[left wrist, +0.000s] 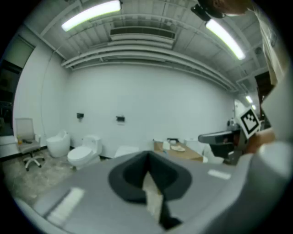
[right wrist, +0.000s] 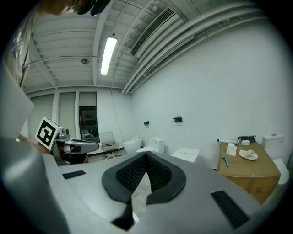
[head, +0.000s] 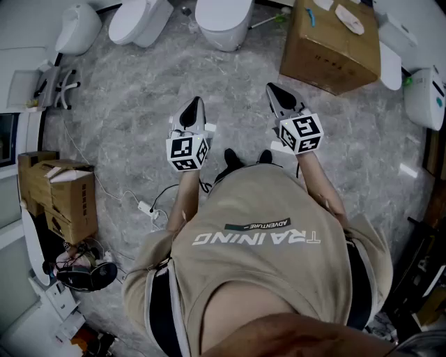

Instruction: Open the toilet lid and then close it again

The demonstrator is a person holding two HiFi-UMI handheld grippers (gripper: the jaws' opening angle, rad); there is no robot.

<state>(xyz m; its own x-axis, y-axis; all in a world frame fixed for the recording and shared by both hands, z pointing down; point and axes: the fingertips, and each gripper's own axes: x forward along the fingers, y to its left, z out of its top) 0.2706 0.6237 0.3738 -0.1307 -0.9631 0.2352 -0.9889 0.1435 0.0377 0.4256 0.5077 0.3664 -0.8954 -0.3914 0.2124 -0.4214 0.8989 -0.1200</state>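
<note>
White toilets point(head: 223, 21), three, eleven to twelve o'clock; cardboard box point(head: 333, 49) at one; left hand-held gripper point(head: 195, 106) and right hand-held gripper point(head: 275, 90) closed, empty.

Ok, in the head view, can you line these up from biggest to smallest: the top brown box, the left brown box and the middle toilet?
1. top brown box
2. left brown box, only a little smaller
3. middle toilet, though the picture's edge cuts it off, so this one is unsure
</note>
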